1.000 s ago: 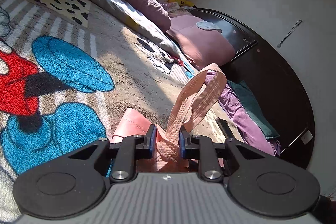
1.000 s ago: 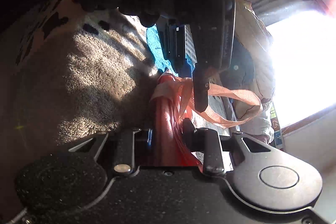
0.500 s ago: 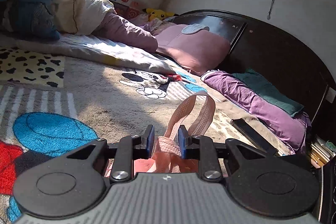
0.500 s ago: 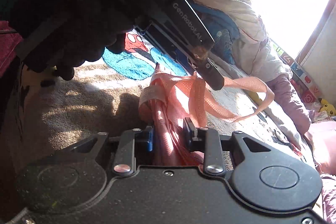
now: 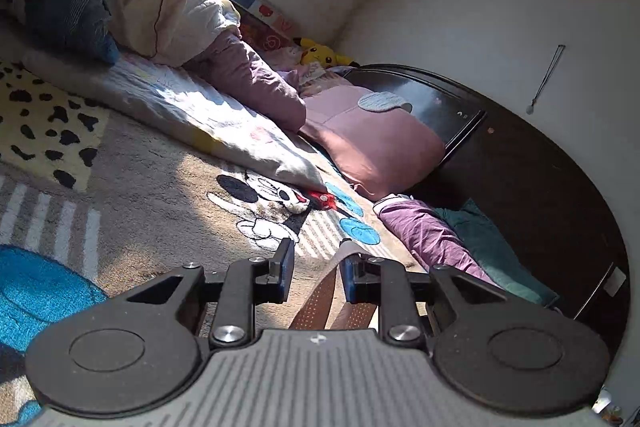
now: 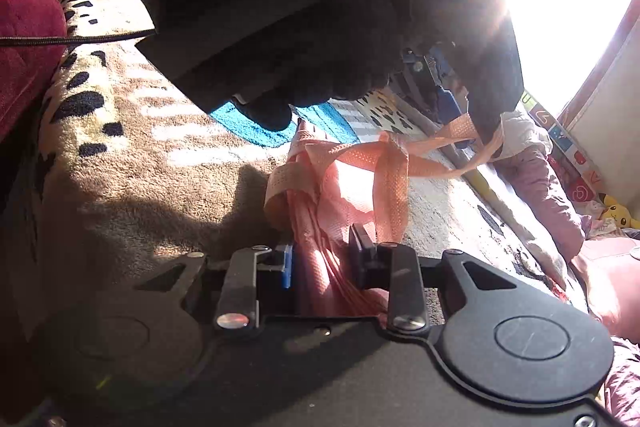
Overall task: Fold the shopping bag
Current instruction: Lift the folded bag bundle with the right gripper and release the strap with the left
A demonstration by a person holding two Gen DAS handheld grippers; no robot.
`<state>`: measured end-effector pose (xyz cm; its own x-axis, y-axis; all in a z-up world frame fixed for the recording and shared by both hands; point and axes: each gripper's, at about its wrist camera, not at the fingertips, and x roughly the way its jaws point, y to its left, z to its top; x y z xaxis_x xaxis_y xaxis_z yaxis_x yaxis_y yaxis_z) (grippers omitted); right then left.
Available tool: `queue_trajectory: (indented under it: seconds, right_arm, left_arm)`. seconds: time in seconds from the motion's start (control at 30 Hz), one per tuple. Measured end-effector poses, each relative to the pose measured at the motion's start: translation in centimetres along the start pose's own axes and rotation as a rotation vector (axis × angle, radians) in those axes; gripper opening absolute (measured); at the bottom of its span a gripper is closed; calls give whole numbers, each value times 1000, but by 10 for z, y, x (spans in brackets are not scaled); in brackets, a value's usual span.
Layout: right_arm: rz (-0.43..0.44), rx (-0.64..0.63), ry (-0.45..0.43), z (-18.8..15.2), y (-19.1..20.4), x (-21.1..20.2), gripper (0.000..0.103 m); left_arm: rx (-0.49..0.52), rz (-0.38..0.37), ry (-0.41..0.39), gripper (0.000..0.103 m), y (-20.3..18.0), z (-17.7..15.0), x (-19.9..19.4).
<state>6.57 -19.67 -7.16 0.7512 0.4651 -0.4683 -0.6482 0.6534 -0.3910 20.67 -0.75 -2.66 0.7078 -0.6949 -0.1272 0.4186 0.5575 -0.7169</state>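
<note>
Grips the bunched pink shopping bag (image 6: 320,187) in the right gripper (image 6: 320,259), jaws narrow and pressed on the cloth from both sides. Lies gathered into a slim bundle, long axis running straight away from those jaws along their pointing line, far end aimed at the blue patch of the cartoon blanket (image 6: 140,187) on the bed. Rests low over that blanket, just beyond the pads. Throws one woven strap in a short loop off the bundle's left side; sends another strap (image 6: 432,147) out to the right, drawn slanting upward and hooked over one finger of the left gripper (image 5: 315,263). Shows, in the left wrist view, those jaws narrowly apart: strap lying against the right-hand pad only, blanket visible in the gap beside the other pad, so no pinch. Looms above the bag as a dark gloved hand (image 6: 280,7). Farther off: pink pillow (image 5: 376,139), dark headboard (image 5: 520,187), yellow plush toy (image 5: 320,53) in the corner.
</note>
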Motion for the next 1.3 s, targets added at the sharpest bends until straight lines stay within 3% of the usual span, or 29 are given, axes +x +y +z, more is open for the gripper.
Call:
queue_trajectory:
  seconds: [0.1, 0.23, 0.33, 0.5, 0.6, 0.73, 0.83, 0.9, 0.93, 1.0, 1.07, 1.1, 1.2, 1.3]
  right_arm:
    - [54, 296, -30, -4, -36, -3, 28]
    - [111, 696, -91, -25, -89, -5, 27]
    - [163, 968, -134, -52, -118, -3, 26]
    - [263, 1278, -170, -84, -117, -1, 25]
    - [329, 1440, -194, -97, -117, 10, 25]
    - [417, 1531, -196, -103, -109, 18, 25]
    - [440, 1574, -198, -107, -108, 20, 25]
    - [465, 1622, -211, -110, -107, 22, 25]
    - [461, 1623, -203, -110, -107, 23, 25]
    - [452, 1622, -183, -107, -108, 25, 25]
    - [455, 1617, -178, -104, -108, 25, 27]
    - [453, 1614, -178, -102, -107, 25, 27]
    - [454, 1631, -181, -100, -106, 24, 28]
    - [454, 1641, -181, -96, -106, 22, 31]
  left_arm:
    - [-44, -201, -7, 22, -8, -3, -13]
    - [-50, -475, 49, 22, -12, -27, -38]
    - [-121, -500, 56, 21, 5, -48, -49]
    - [-256, -542, -71, 15, 25, -60, -57]
    - [-253, -566, -134, 11, 23, -55, -59]
    - [-307, -605, -201, 9, 31, -58, -50]
    - [-297, -606, -220, 9, 30, -55, -48]
    - [-289, -555, -211, 9, 36, -56, -45]
    - [-297, -479, -204, 9, 40, -56, -47]
    - [-317, -427, -231, 11, 49, -56, -54]
    - [-259, -307, -202, 12, 45, -50, -58]
    - [-236, -248, -197, 19, 44, -50, -60]
    - [-225, -157, -149, 62, 46, -49, -64]
    - [-100, -120, 17, 62, 31, -47, -52]
